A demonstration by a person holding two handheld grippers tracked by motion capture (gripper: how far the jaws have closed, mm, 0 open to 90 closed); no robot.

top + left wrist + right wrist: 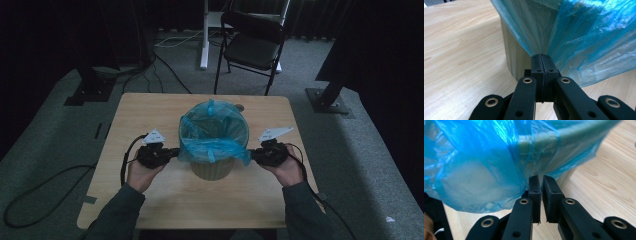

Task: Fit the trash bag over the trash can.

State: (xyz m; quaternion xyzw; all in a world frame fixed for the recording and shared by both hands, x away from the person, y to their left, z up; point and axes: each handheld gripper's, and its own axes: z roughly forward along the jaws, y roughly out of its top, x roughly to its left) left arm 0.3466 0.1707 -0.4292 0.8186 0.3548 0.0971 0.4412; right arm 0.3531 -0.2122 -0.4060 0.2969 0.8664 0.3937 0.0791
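Note:
A pale round bin [212,170] stands mid-table, lined with a blue plastic bag [214,132] whose edge folds over the rim. My left gripper [176,151] is at the bin's left side. In the left gripper view it [541,56] is shut on a gathered pinch of the blue bag [586,42], beside the bin wall [511,57]. My right gripper [252,154] is at the bin's right side. In the right gripper view its jaws [541,177] stand a narrow slit apart, with the blue bag's [479,175] hanging edge just at their tips.
The wooden table [150,110] has bare room all round the bin. Behind it on the grey carpet stand a black folding chair [252,42], a white desk leg [204,35] and two dark stand bases [87,90] [327,100]. Cables trail on the floor at left.

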